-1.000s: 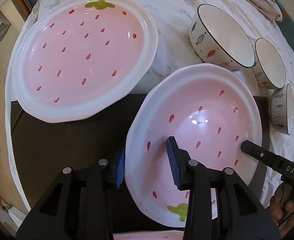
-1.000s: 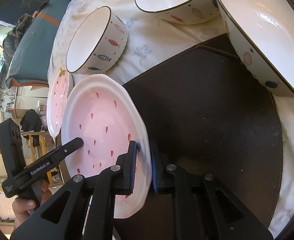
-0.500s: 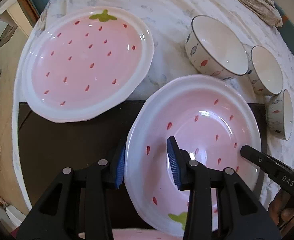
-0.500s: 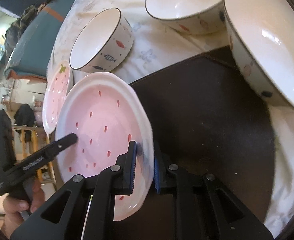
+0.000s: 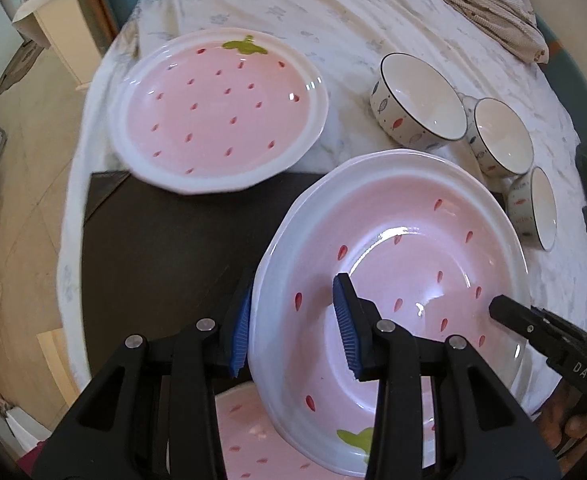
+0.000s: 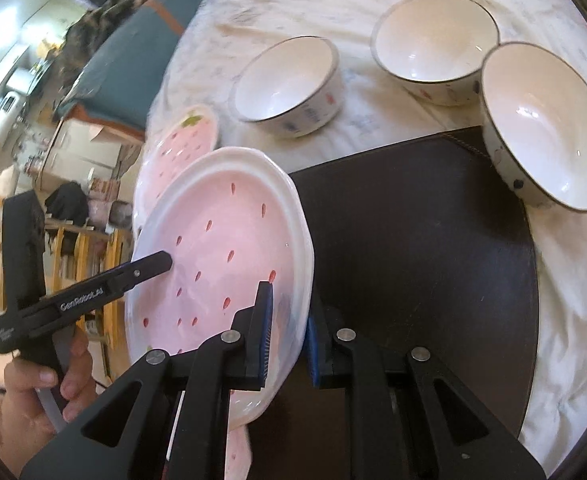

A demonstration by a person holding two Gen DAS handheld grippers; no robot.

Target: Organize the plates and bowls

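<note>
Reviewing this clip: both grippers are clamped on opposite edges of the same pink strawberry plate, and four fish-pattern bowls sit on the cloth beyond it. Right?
One error: there are three fish-pattern bowls, not four, as the right wrist view shows. The rest holds: the left gripper and right gripper each clamp an edge of the same pink strawberry plate.

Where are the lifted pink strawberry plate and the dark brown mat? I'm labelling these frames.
lifted pink strawberry plate (image 5: pixel 413 240): left wrist view, on its pink inner surface.
dark brown mat (image 6: pixel 413 240): right wrist view, on a bare part of its middle.
</note>
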